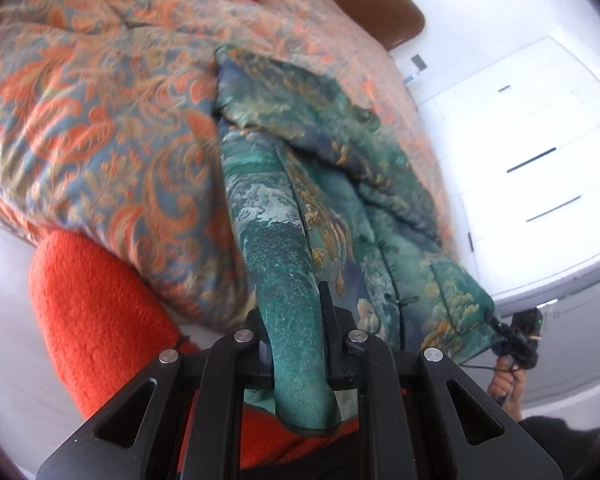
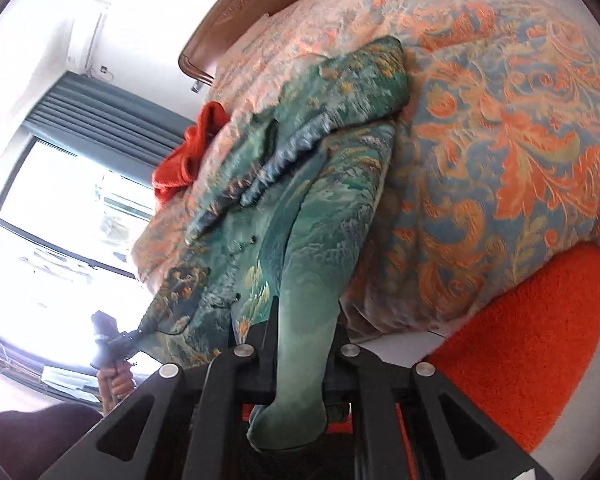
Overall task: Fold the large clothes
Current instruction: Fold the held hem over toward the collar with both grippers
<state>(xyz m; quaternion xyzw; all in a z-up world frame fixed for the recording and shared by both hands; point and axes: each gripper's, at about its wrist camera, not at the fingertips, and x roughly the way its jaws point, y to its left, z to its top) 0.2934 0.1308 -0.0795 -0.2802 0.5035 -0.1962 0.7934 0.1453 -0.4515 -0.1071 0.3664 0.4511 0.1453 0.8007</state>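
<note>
Green patterned jacket (image 1: 320,184) spread across the middle of the frame in both views, lying on the bed and trailing down toward the lower edge. One sleeve end clamped in the left hand-held gripper (image 1: 296,356), at lower centre of the left wrist view; other sleeve end clamped in the right hand-held gripper (image 2: 300,360), at lower centre of the right wrist view. Jacket hem corner hanging near the lower right of the left view.

Underneath, a quilted bedspread (image 1: 100,100) in orange and blue floral print, filling the upper left. Orange fuzzy blanket (image 1: 100,312) at lower left, below the bedspread's edge. Orange cloth (image 2: 188,152) bunched at mid left of the right view. Brown headboard (image 1: 396,16) at upper right. White drawers (image 1: 532,152) along the right edge. Bright window (image 2: 52,232) with grey curtain (image 2: 100,108) on the left of the right view.
</note>
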